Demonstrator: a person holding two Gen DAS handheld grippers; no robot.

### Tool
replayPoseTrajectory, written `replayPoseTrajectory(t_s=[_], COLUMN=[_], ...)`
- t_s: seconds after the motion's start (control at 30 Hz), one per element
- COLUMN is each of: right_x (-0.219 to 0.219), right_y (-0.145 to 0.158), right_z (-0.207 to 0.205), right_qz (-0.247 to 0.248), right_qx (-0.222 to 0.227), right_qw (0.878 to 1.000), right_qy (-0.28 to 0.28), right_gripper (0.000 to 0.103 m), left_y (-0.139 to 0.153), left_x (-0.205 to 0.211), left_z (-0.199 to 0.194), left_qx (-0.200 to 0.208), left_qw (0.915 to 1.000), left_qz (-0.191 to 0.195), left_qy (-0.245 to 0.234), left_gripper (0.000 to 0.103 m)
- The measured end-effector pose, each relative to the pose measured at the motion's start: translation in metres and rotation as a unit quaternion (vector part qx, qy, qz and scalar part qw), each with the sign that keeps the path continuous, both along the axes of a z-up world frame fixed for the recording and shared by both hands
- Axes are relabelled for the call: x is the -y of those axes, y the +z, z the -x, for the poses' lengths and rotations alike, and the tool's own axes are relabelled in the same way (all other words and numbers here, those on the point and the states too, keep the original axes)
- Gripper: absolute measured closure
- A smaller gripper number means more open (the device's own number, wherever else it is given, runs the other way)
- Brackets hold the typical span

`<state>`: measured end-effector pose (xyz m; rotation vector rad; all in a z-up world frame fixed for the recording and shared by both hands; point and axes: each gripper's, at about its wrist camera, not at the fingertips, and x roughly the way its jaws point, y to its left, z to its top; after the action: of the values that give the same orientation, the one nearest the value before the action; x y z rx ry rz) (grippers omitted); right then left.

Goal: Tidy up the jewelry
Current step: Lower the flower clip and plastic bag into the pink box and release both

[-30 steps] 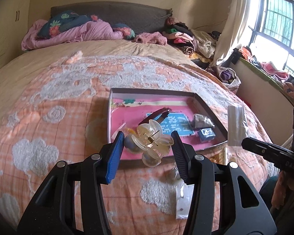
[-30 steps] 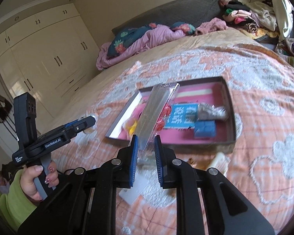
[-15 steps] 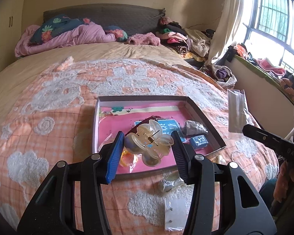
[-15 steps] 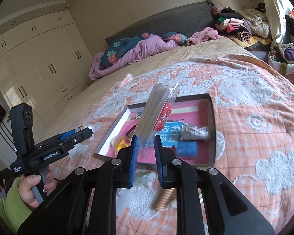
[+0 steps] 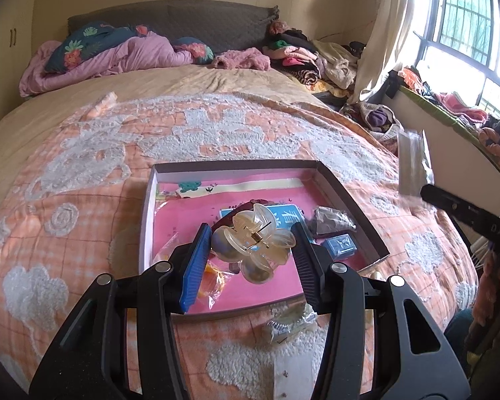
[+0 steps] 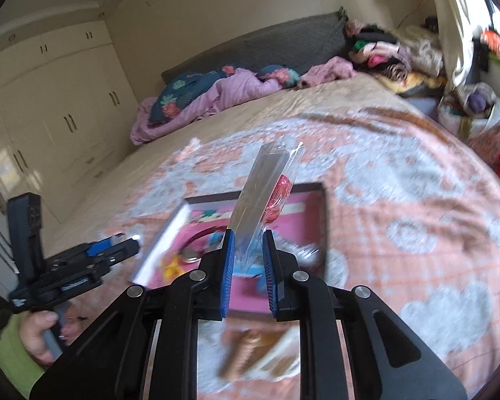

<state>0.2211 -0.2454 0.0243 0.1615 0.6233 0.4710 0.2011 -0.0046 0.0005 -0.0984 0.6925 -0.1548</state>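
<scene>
My left gripper [image 5: 251,245] is shut on a translucent cream flower-shaped hair claw [image 5: 254,240], held above the near half of a shallow box with a pink floor [image 5: 190,213]. The box lies on the bed and holds a blue card [image 5: 288,215], a small blue block [image 5: 338,245], a dark packet [image 5: 330,221] and a yellow item in a bag [image 5: 213,278]. My right gripper [image 6: 247,256] is shut on the lower end of a long clear plastic sleeve [image 6: 266,188], which stands up over the box [image 6: 323,220]. The left gripper [image 6: 113,245] also shows at the left of the right wrist view.
The bed wears an orange checked blanket with white tufted patterns [image 5: 83,173]. Small packets [image 5: 290,325] and a white card [image 5: 291,376] lie in front of the box. A brown ridged item [image 6: 243,351] lies near my right gripper. Clothes pile up at the headboard [image 5: 296,56]; a wardrobe [image 6: 50,106] stands left.
Both views have slid back and sideways, so the box now sits more central under the hair claw. The right gripper has lifted a little with the sleeve. Both grips are unchanged.
</scene>
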Motion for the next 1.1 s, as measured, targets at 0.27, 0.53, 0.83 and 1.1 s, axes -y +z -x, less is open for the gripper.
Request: replayPoseTrajectory(t_s=[0.27,0.53,0.83,1.1], right_x=[0.003,0.002,-0.007,-0.014], right_y=[-0.014,-0.039,-0.065,-0.080], right_z=[-0.018,-0.026,-0.031,-0.033], right_qz=[0.044,0.086,0.132,0.145], right_qx=[0.011,0.000,-0.025,-0.048], right_qw=[0.999,0.996,0.991,0.988], right_qy=[-0.024,-0.028,-0.017,-0.006], right_gripper=[0.087,0.087,0.087,0.087], left_y=[-0.015,-0.031,-0.048,-0.060], left_x=[0.008,0.020,0.028,0.031], left_z=[-0.017,-0.034,-0.050,-0.057], left_qx=[-0.016,-0.035,-0.055,-0.067], left_qw=[0.9999,0.9993,0.9982,0.9975], left_qz=[-0.002,-0.007,-0.011,-0.015], left_qy=[-0.003,-0.014,-0.020,-0.019], left_gripper=[0.063,0.062,0.062,0.062])
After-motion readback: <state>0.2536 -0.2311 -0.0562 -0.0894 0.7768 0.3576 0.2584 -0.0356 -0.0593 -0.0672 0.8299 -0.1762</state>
